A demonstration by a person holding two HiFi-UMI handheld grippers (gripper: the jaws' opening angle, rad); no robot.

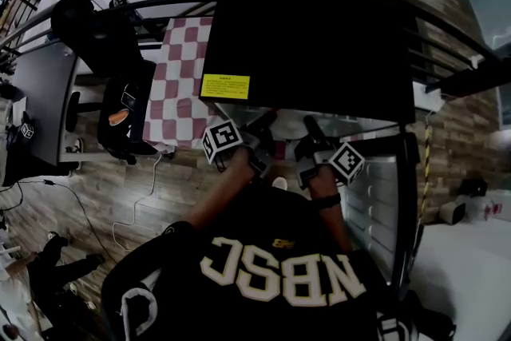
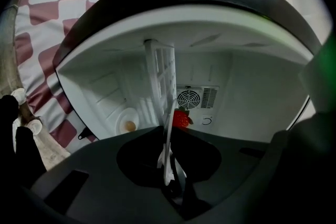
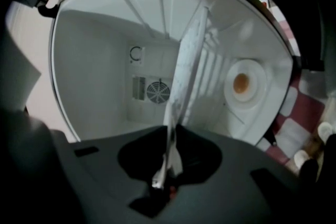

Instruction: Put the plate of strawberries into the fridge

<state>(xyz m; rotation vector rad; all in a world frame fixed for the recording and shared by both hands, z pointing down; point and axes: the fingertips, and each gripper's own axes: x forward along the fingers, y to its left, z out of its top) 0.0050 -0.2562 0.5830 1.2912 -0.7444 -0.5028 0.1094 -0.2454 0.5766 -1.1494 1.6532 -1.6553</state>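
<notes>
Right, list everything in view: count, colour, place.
round white plate: one, white, edge-on between both grippers
red strawberry: one visible, red, against the plate
black mini fridge: one, black outside, white inside, open
white wire shelf: one, white, inside the fridge
round fan grille: one, white, fridge's back wall
checked cloth: one, red-and-white, left of the fridge
yellow label: one, yellow, fridge top
left gripper: one, dark grey, shut on plate
right gripper: one, dark grey, shut on plate

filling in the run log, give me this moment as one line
phase: plate at open fridge | left gripper: shut on plate rim | right gripper: shut on plate rim | strawberry: one visible on plate
</notes>
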